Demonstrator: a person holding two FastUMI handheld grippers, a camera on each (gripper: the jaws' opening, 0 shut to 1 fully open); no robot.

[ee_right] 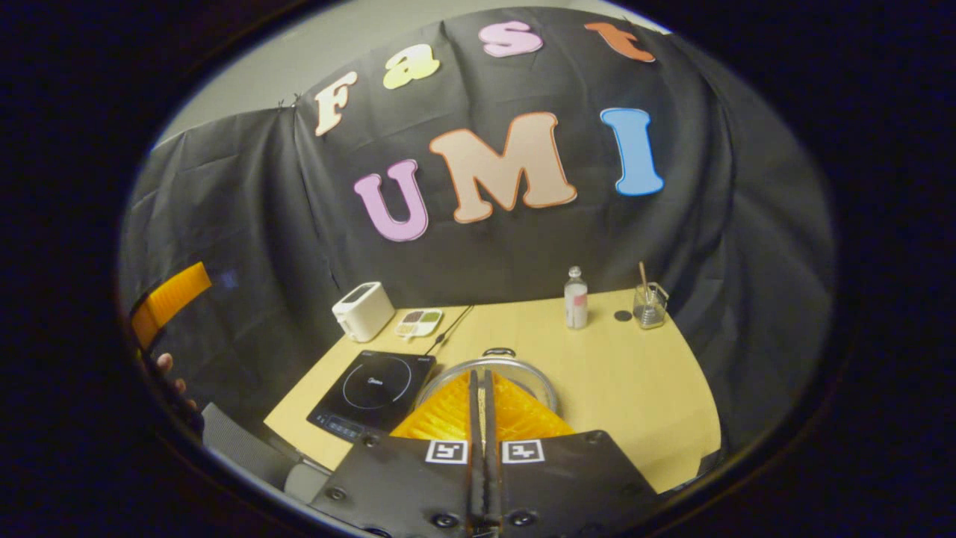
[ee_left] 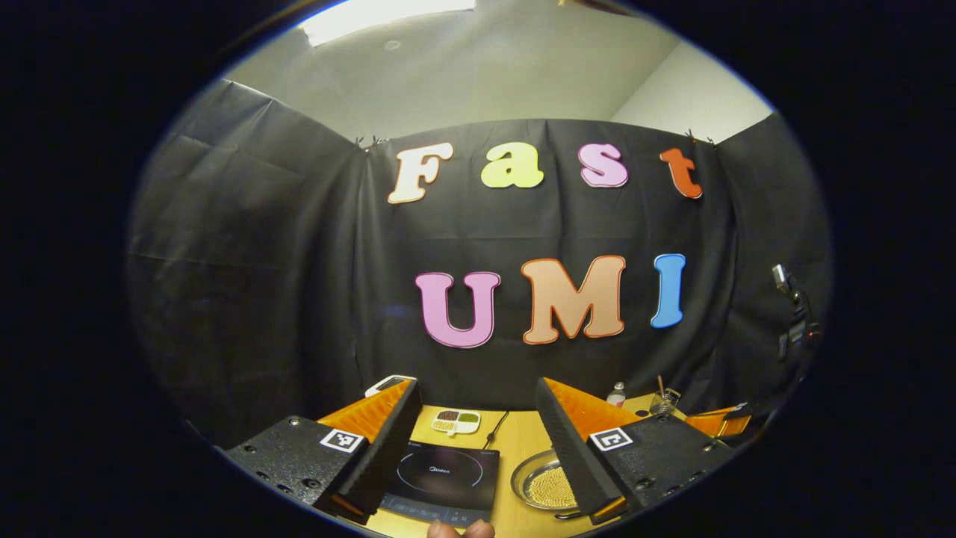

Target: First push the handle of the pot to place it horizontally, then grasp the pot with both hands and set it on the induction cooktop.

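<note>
Black-draped booth, wooden table (ee_right: pixel 635 388). The pot (ee_right: pixel 489 373) sits mid-frame just above the right gripper (ee_right: pixel 482 392), whose jaws are pinched closed on nothing; its handle (ee_right: pixel 499 351) points away. Induction cooktop (ee_right: pixel 370 392) lies just left. Left gripper (ee_left: pixel 478 426) gapes wide, pot lower right.

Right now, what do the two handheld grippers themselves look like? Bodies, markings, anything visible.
Left gripper: two black blocky finger carriers studded with screws, each bearing a square black-and-white marker tag, with ribbed wedge-shaped fingers. Right gripper: the same build, black plates with screws and two marker tags side by side at the centre seam. No cables or sleeves are visible on either. A bit of the person's hand peeks in below the left gripper.
</note>
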